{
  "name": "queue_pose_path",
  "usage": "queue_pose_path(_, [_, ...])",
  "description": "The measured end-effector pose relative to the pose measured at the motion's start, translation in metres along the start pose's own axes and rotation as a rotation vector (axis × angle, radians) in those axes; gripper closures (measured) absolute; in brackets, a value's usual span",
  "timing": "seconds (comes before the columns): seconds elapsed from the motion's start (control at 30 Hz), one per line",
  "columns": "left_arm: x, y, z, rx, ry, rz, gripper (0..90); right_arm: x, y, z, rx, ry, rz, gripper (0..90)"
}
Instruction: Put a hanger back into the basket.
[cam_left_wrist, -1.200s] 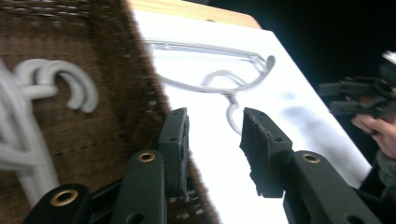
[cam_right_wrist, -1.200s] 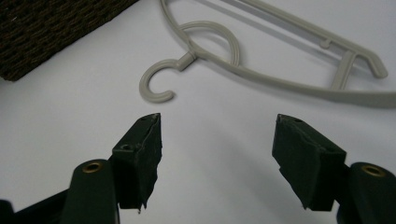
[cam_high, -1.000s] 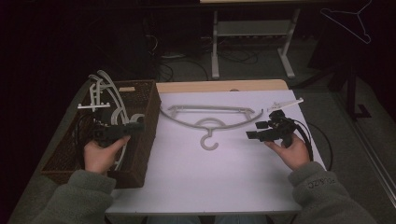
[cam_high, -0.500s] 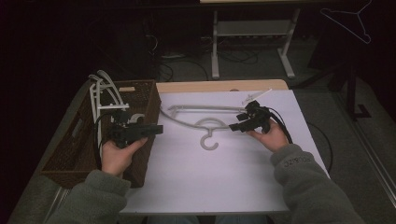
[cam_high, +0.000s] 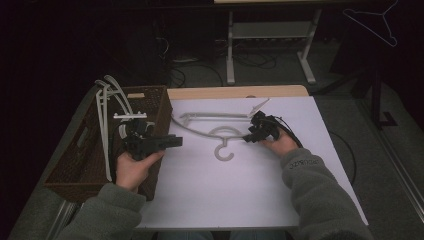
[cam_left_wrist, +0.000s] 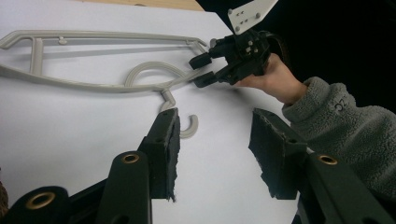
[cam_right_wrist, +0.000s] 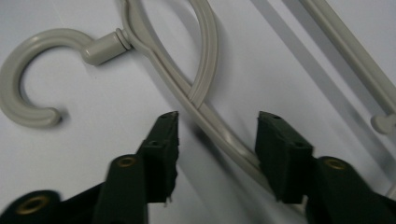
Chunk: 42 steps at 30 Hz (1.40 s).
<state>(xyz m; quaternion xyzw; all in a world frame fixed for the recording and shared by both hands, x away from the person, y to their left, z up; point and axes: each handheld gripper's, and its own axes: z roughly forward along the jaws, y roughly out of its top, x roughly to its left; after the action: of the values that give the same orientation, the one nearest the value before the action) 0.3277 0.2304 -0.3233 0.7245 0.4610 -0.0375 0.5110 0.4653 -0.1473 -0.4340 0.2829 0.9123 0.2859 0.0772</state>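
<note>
The right claw (cam_high: 248, 136) is straddling the curved shoulder of the grey hanger (cam_high: 210, 131), its jaws having just been closing; in the right gripper view the hanger's arm (cam_right_wrist: 219, 135) is running between the two pads with a gap on either side, so nothing is gripped yet. The left claw (cam_high: 172, 141) is hovering at the near edge of the wicker basket (cam_high: 70, 165), pointing toward the hanger; its jaws have just been opening and are standing about half apart with nothing between them, as the left gripper view shows, where the hook (cam_left_wrist: 187, 128) is lying just ahead of the left pad.

The hanger is lying flat on the white surface (cam_high: 225, 195), its hook toward the person and its straight bar toward the far edge, well apart from the basket. Several more hangers (cam_high: 107, 115) are standing on end in the basket, leaning over its far corner.

By my judgement the work is still at an early stage: the hanger is on the surface and the right claw is lined up around it, but the squeeze, the lift and whatever placing follows are all still to do.
</note>
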Motion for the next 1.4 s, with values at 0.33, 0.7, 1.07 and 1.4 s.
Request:
queue_pose_path(0.33, [0.002, -0.003, 0.001, 0.007, -0.015, -0.009, 51.1, 0.008, 0.002, -0.003, 0.067, 0.061, -0.127, 60.2])
queue_pose_path(0.7, [0.001, -0.003, 0.005, 0.011, -0.026, -0.012, 50.2, 0.013, -0.001, -0.004, 0.106, 0.125, -0.191, 78.9])
queue_pose_path(1.07, [-0.004, -0.011, 0.014, 0.024, -0.055, 0.004, 49.3, 0.022, -0.005, -0.010, 0.112, 0.195, -0.099, 81.5])
queue_pose_path(1.4, [-0.021, -0.020, 0.037, 0.061, -0.072, 0.053, 48.7, 0.029, -0.016, -0.031, 0.018, 0.267, 0.055, 81.5])
